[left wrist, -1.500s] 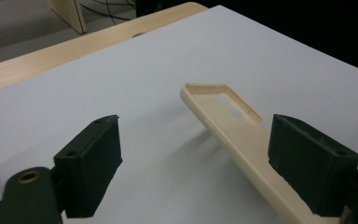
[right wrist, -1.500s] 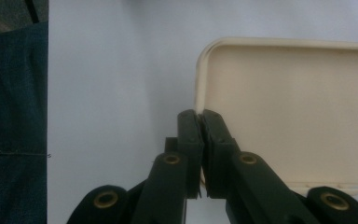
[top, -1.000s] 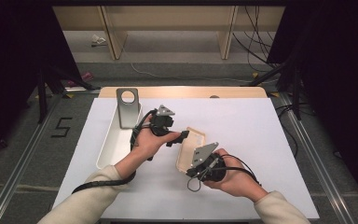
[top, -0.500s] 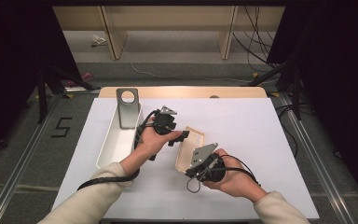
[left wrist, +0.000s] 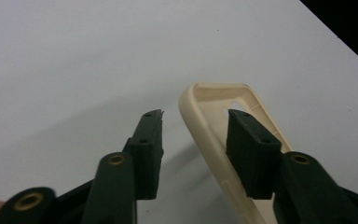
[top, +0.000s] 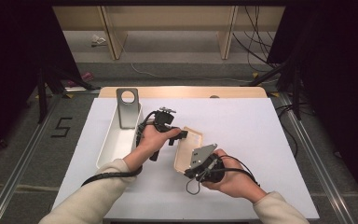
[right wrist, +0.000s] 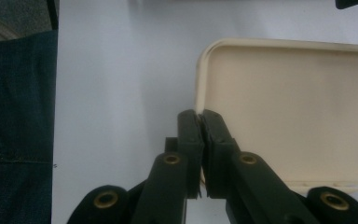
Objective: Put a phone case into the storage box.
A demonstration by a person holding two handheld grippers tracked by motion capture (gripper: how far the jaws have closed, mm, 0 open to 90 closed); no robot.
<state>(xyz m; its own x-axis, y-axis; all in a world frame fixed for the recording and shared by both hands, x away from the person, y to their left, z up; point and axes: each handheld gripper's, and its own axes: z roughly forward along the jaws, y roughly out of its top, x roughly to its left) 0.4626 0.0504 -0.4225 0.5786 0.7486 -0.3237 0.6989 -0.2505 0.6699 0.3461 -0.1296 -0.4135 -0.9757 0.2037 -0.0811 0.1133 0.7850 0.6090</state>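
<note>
near the middle of the white table (top: 261,140) the cream phone case (top: 189,149) is pinched at its edge by the right gripper (right wrist: 199,116). the left gripper (left wrist: 193,126), jaws just closing, straddles the case rim untouched; next, clamp squarely.

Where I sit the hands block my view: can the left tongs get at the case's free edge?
Probably yes. The left tongs already straddle the rim of the case, closing in, pads not yet pressing; the right tongs grip another edge.
</note>
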